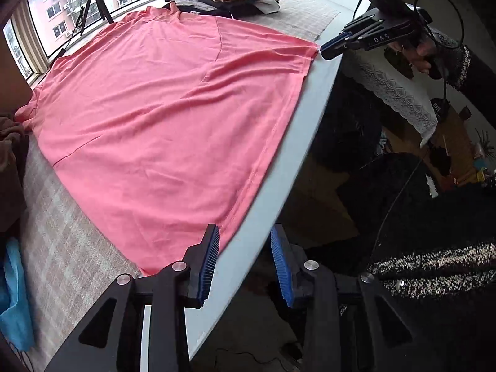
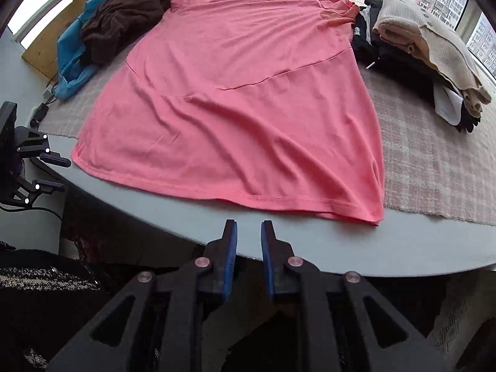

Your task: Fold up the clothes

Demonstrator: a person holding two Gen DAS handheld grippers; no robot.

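On the table: a pink T-shirt (image 2: 235, 108) lay spread flat, hem toward the near edge, collar toward the window at 12 o'clock.
Table: the grey tabletop (image 2: 418, 241) showed bare along the near rim; a checked cloth (image 2: 434, 167) covered the rest under the shirt.
Left gripper: the left gripper (image 1: 245, 260) hovered over the hem's left corner at the table edge, jaws partly apart, nothing between the pads.
Right gripper: the right gripper (image 2: 249, 254) hung just short of the hem, jaws narrowly apart, empty; in the left wrist view its tips sat just beside the hem's right corner at 2 o'clock, and contact could not be told.
Step in hand: probably taking both hem corners to begin the fold.
Doing it well: each pad pair should bite both layers at the corner seam, not the top layer alone, and the two hands should lift evenly so the hem stays straight.
Pose: both grippers pointed steeply down, set at opposite ends of the hem.
Neighbours: a folded stack topped by a beige knit (image 2: 434, 40) at 2 o'clock, and a brown garment (image 2: 124, 15) on a blue one (image 2: 71, 52) at 10 o'clock, lay clear of the fold path.
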